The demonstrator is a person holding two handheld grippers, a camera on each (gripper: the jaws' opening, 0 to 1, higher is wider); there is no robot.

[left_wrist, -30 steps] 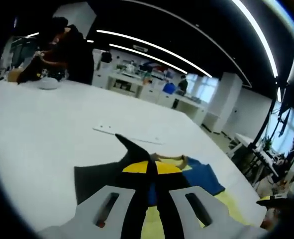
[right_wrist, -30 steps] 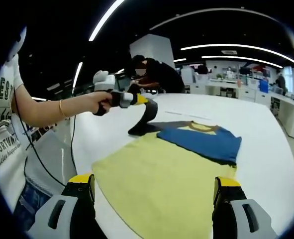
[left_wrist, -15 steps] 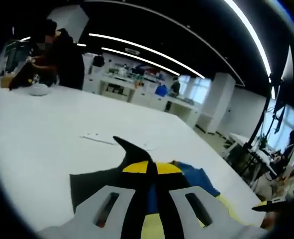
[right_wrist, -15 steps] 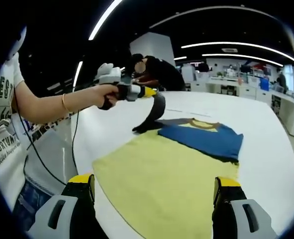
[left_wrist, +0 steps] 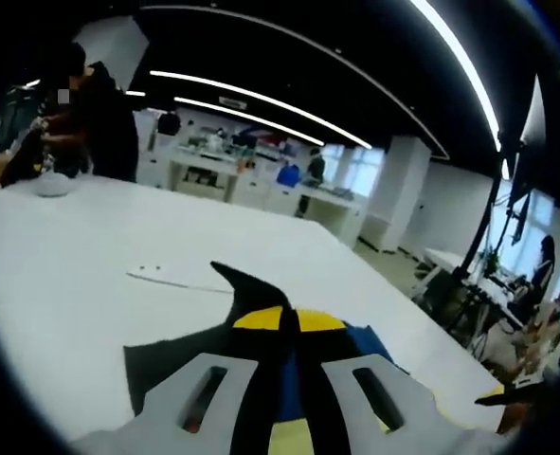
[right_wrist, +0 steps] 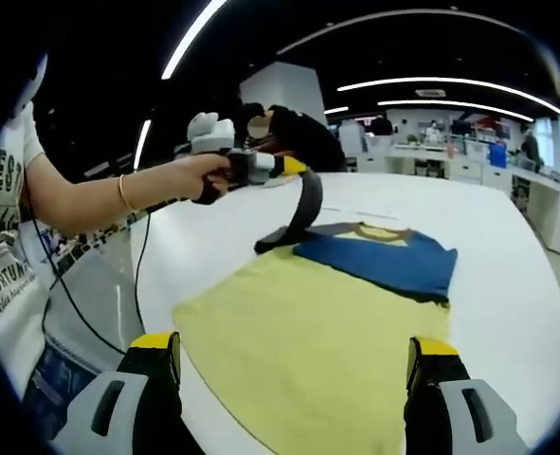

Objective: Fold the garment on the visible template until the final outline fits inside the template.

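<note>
my left gripper (right_wrist: 294,171) is clamped on the dark sleeve (right_wrist: 303,209), lifted at 11 o'clock over the shirt (right_wrist: 327,332) on the table (right_wrist: 507,246). right gripper (right_wrist: 284,374) hangs released. if the sleeve slips, the fold lands crooked.

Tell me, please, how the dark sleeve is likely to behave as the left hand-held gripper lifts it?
Probably floppy: the dark sleeve hangs in a curved strip from the left hand-held gripper. Likely light, since a pinch carries it. The yellow and blue garment may drag along, being attached.
</note>
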